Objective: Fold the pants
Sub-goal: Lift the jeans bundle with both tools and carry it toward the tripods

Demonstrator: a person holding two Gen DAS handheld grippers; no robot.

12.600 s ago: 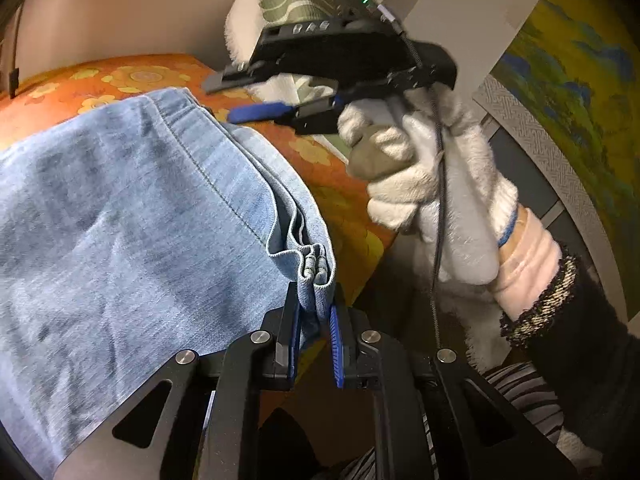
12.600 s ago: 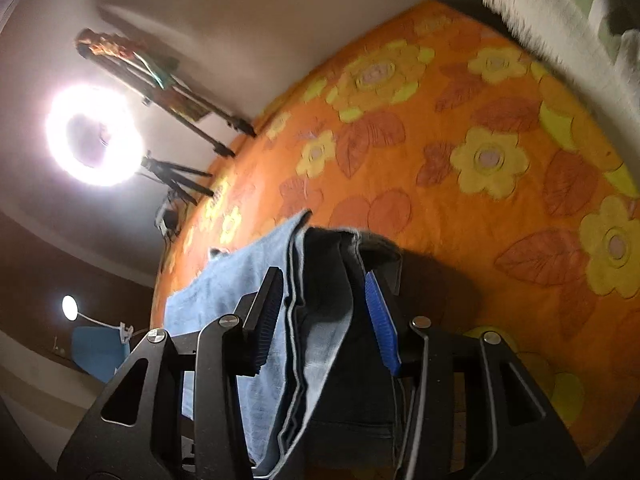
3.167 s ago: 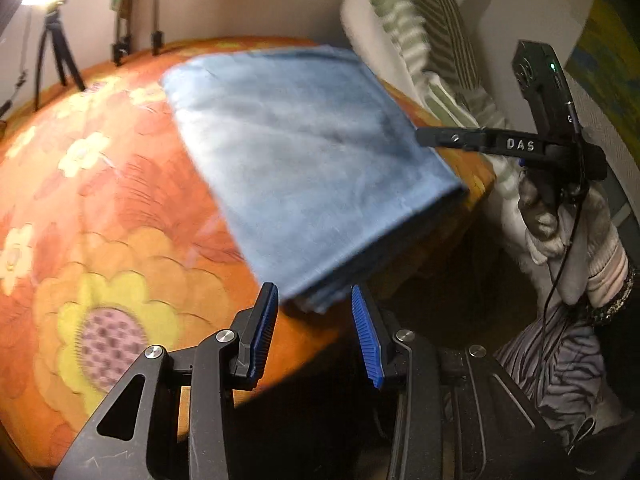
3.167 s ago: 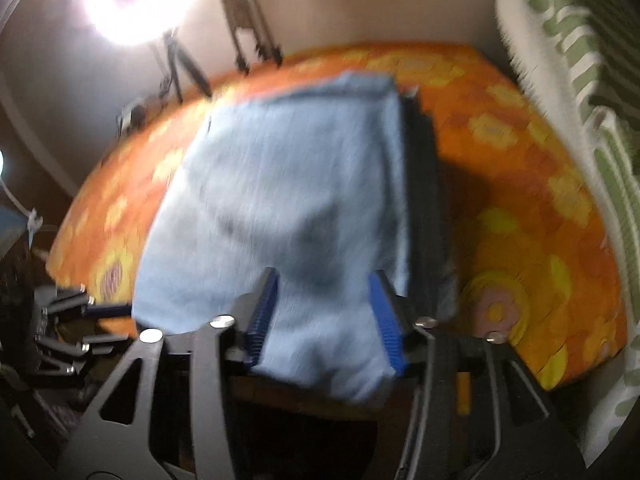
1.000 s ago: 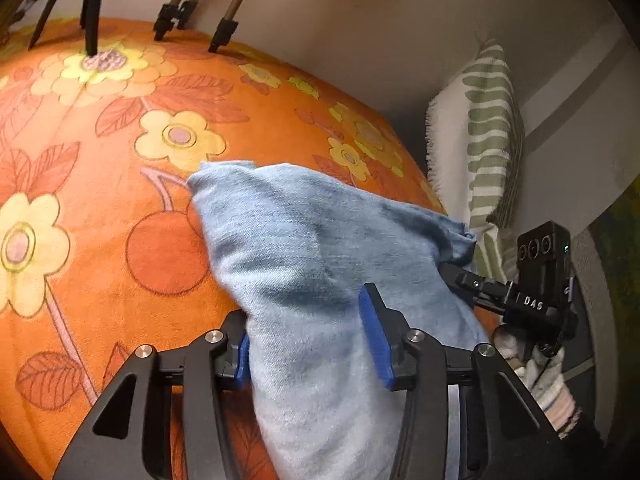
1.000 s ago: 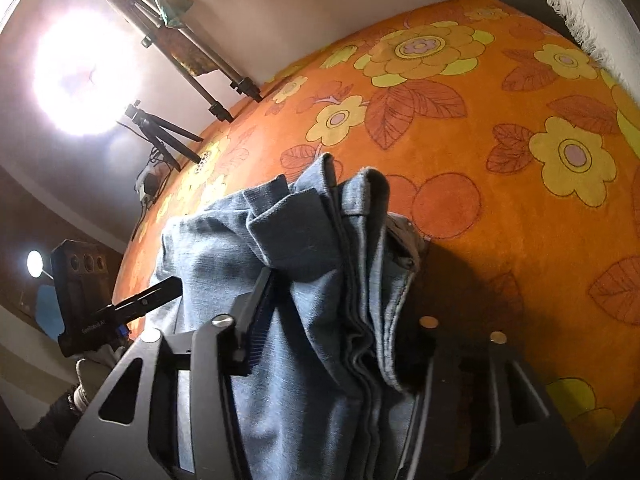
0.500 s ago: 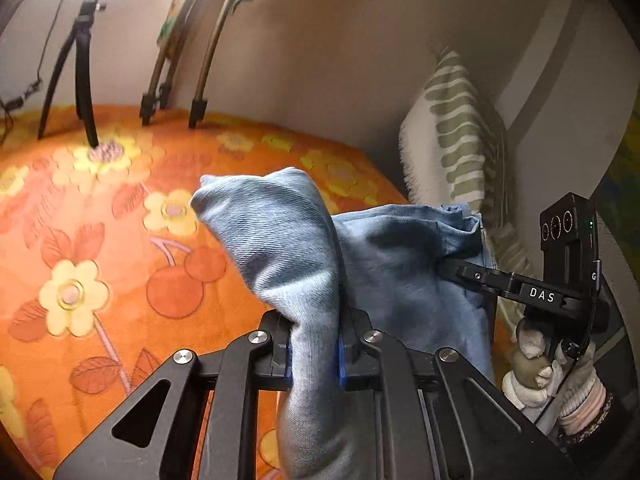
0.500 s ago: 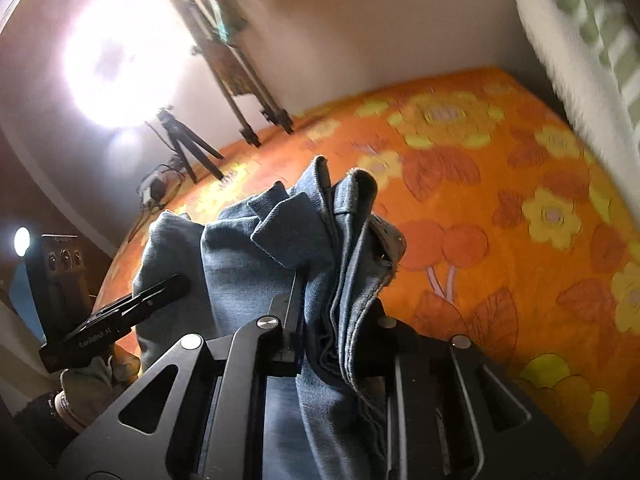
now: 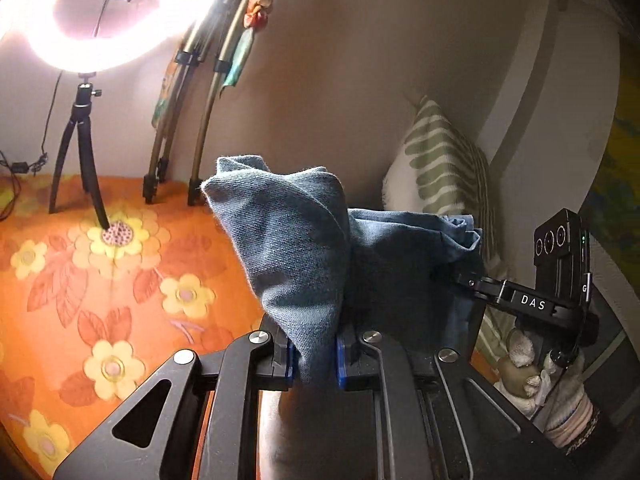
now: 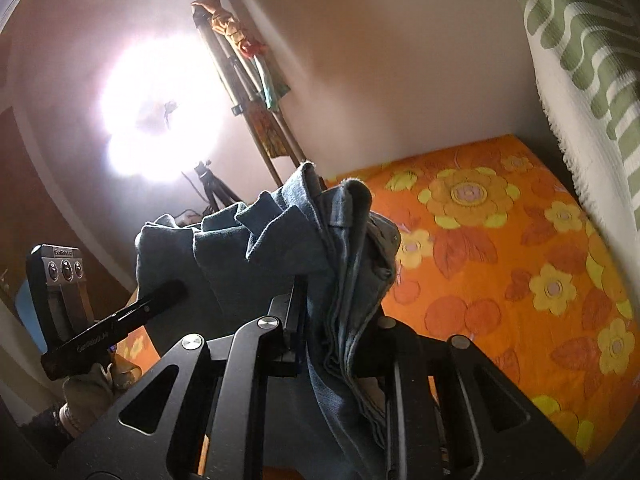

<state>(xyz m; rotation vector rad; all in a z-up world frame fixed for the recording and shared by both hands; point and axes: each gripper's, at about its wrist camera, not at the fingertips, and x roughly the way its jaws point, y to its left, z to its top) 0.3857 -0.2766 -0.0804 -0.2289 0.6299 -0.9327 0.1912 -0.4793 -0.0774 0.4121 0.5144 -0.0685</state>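
Lifted clear of the bed (image 9: 80, 280) now: a second ago the pants (image 9: 296, 248) lay bunched on the orange cover with both sets of jaws wide around the cloth; half a second ago the jaws had pinched shut with the bundle starting up. Now higher again, denim hanging in the air between the two tools, floral cover far below and bare on the left and far side. Probably the folded stack being carried or raised for one more fold, so the task looks late, with the pinch on both ends what matters most.

Left gripper (image 9: 314, 356) clamped tight on a thick wad of denim, blue pads pressed into it from both sides, fingers aimed up and toward the far wall. Right gripper (image 10: 338, 344) likewise closed on the pants (image 10: 344, 264), seamed layers squeezed between its jaws and spilling down toward the camera. Both tools tilted upward, side by side, each visible in the other's view: right gripper (image 9: 476, 284) off to the right, left gripper (image 10: 160, 292) off to the left, gloved hand (image 9: 528, 384) below. Pillow (image 9: 440, 172) at the far right, ring light (image 9: 92, 12) on its tripod (image 9: 80, 152) at the far left.
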